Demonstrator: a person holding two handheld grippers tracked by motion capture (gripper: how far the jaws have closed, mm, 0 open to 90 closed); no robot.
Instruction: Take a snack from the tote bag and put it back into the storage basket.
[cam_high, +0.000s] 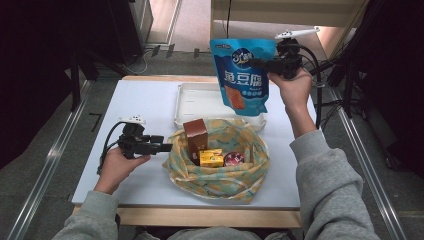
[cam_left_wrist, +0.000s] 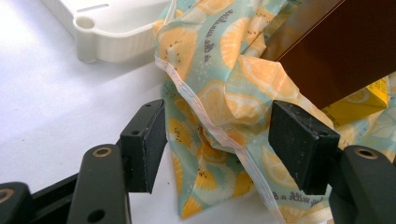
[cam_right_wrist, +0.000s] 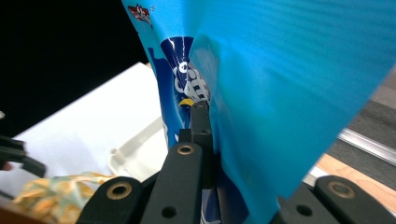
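Sleeves (cam_high: 325, 190): grey, entering from the bottom edge of the high view, nearest the camera.
Left gripper (cam_high: 161, 146): low over the white table (cam_high: 135, 100), jaws spread wide either side of a fold of the cloth bag's rim, pads not touching it in the left gripper view.
Cloth bag (cam_high: 220, 175): lemon print on pale green, open-topped, sitting at the table's front middle.
Bag contents: brown box (cam_high: 195, 135) upright at the left, yellow carton (cam_high: 211, 158) and small red round lid (cam_high: 233, 159) beside it.
Right gripper (cam_high: 264, 63): raised high, jaws clamped tight on the blue pouch's side edge.
Blue pouch (cam_high: 242, 75): hanging in the air above the white tray, clear of the table.
White tray (cam_high: 200, 102): just behind the cloth bag.
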